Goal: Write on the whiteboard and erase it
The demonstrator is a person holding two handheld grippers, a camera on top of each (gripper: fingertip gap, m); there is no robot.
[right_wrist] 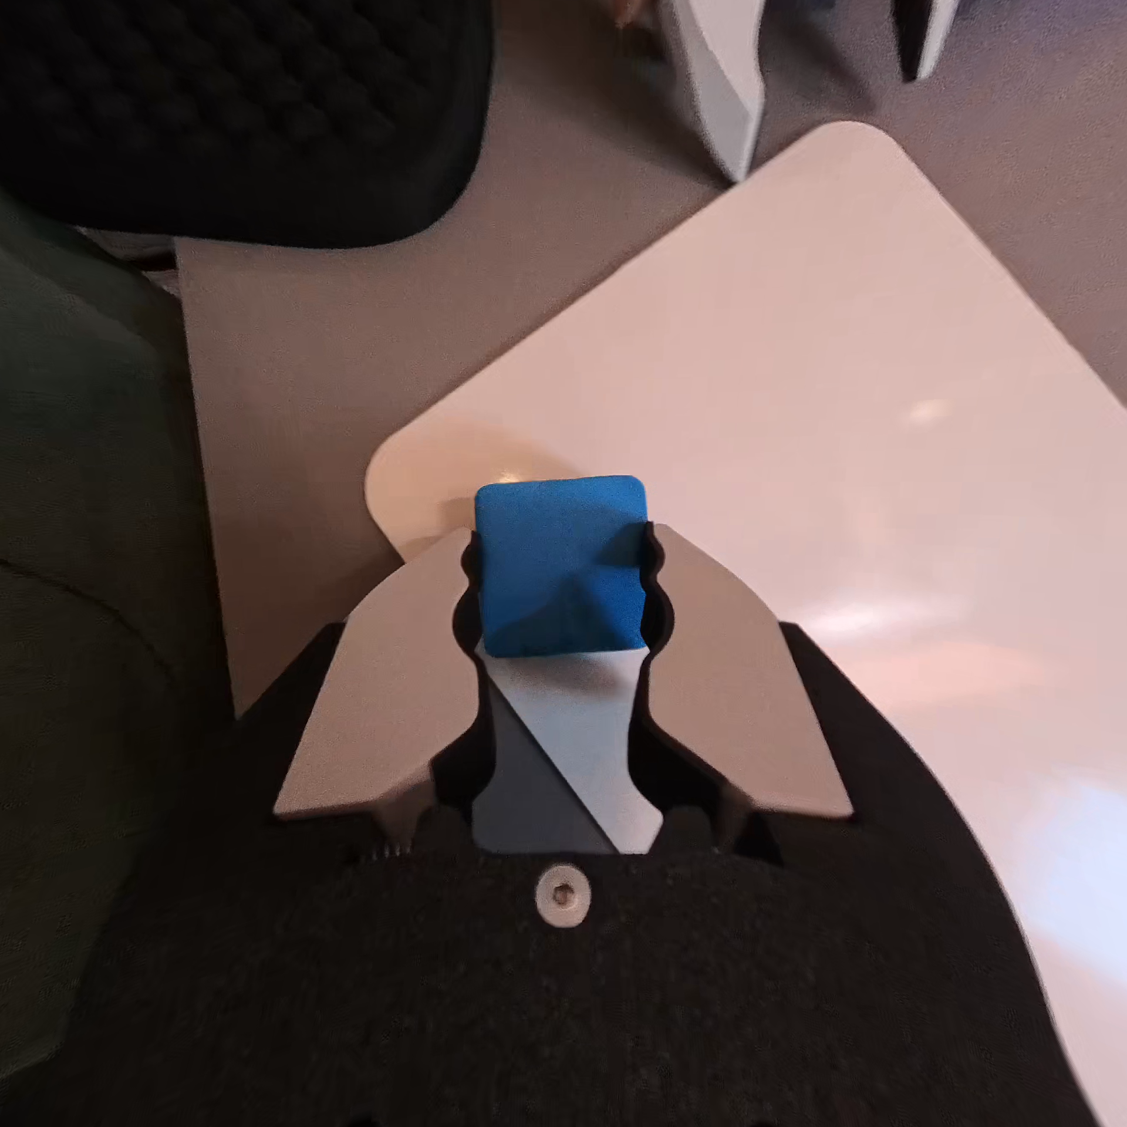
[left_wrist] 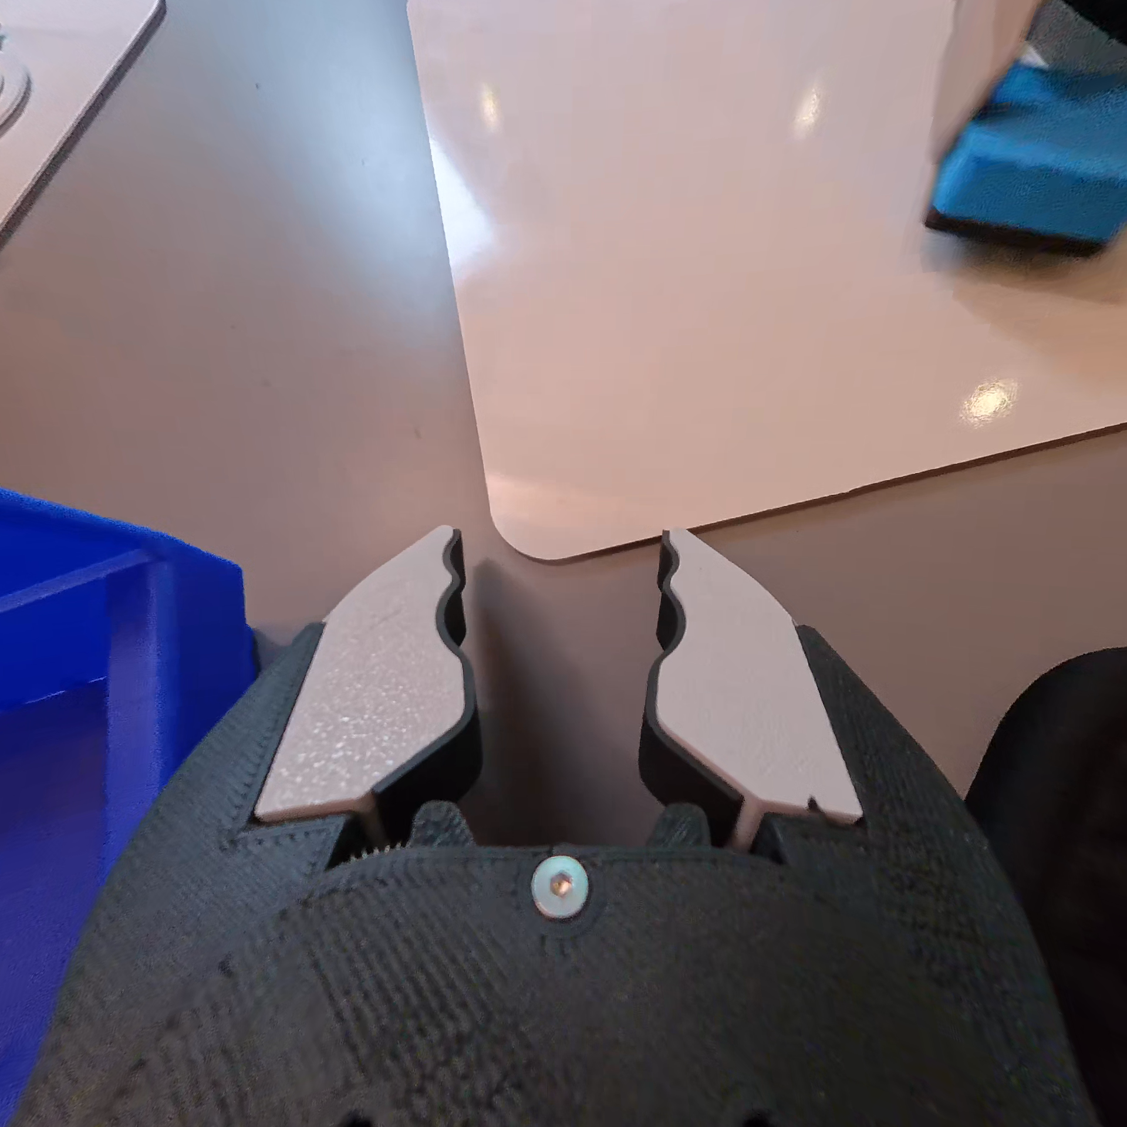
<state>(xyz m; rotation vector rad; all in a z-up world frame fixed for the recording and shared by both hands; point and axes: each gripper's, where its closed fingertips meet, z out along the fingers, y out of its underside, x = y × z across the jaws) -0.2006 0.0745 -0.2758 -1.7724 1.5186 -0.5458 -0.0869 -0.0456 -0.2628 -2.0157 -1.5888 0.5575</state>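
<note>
- The right tool [right_wrist: 560, 585] is clamped on a blue foam eraser block [right_wrist: 558, 564], pinched between its pale fingers at the centre of the right wrist view.
- The eraser sits over the near rounded corner of a glossy white whiteboard sheet [right_wrist: 793, 396] — contact with it cannot be told.
- The left tool [left_wrist: 560, 552] has its fingers spread wide with nothing between them, hovering low over the grey-brown surface [left_wrist: 274, 335] just beside the board's rounded corner.
- In the left wrist view the eraser [left_wrist: 1030, 164] shows blurred at upper right on the whiteboard [left_wrist: 701, 274].
- A bright blue plastic bin [left_wrist: 91, 640] stands at lower left, close beside the left tool.
</note>
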